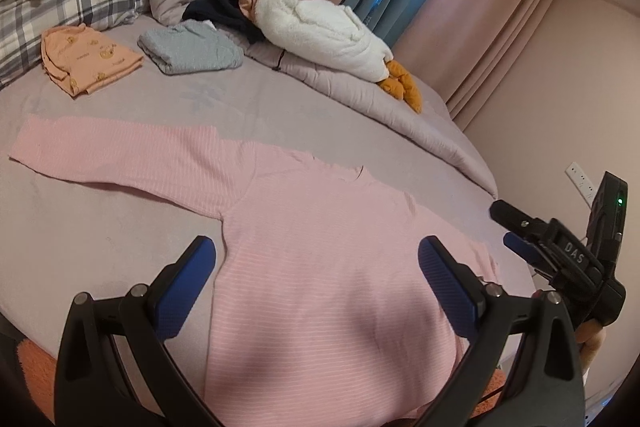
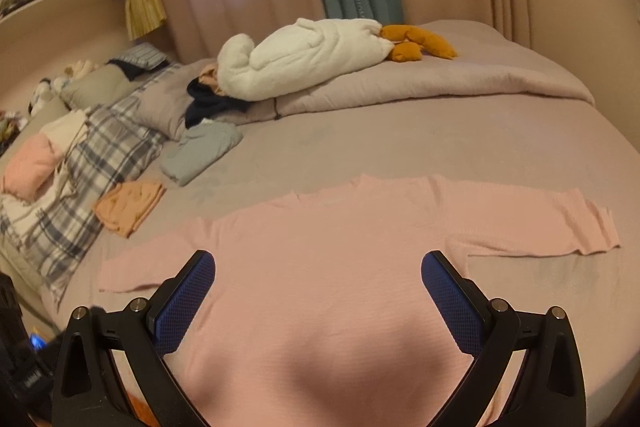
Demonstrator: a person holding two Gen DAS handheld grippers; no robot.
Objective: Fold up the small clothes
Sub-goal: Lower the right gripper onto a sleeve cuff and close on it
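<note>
Only left view, right tool (image 1: 516, 227), right sleeve (image 2: 560, 223) hidden

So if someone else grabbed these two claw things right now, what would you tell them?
Left gripper: open, empty, over the pink top.
Right gripper: open, empty, over the same top.
Pink top lies flat on the bed, both sleeves spread out, not yet folded.
Done: an orange garment and a grey-blue one lie folded near the pillows.
Left: fold in the sleeves, then the body.
</note>
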